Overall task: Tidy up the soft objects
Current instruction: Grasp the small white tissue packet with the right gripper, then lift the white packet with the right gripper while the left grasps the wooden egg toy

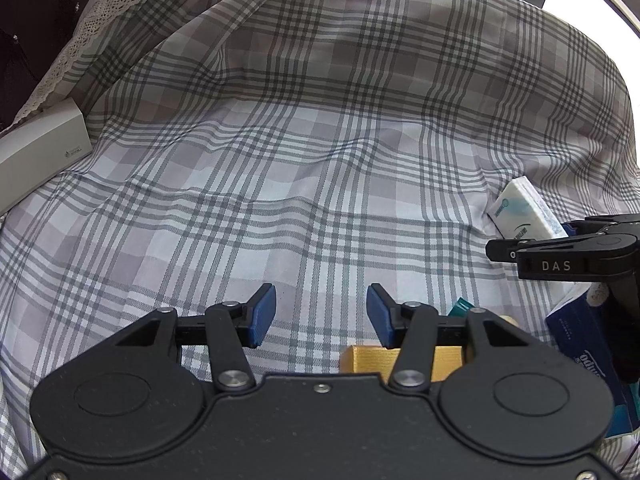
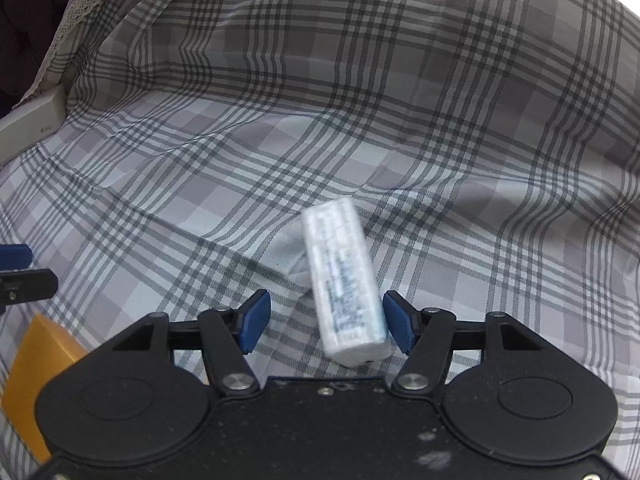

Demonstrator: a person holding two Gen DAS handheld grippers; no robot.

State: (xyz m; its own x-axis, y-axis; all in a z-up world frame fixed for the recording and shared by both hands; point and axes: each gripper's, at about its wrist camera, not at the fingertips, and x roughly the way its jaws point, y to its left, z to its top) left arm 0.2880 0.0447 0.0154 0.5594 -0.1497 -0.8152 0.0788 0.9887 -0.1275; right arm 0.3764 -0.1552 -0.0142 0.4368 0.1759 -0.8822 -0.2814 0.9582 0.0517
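Note:
A white tissue pack [image 2: 344, 280] with blue print lies blurred between the jaws of my right gripper [image 2: 326, 316]. It sits close to the right pad, well apart from the left pad, and the jaws stand open. In the left wrist view the same pack [image 1: 524, 212] rests on the plaid cloth [image 1: 300, 160], just beyond one of the right gripper's fingers [image 1: 560, 252]. My left gripper [image 1: 321, 316] hangs open over the cloth with nothing between its blue pads.
A yellow box [image 1: 372, 358] and a dark blue tissue pack [image 1: 588, 340] lie near my left gripper, with a teal item [image 1: 460, 308] between them. A white box [image 1: 40, 152] sits at the far left beside a lace edge [image 1: 100, 12]. The cloth rises in a fold behind.

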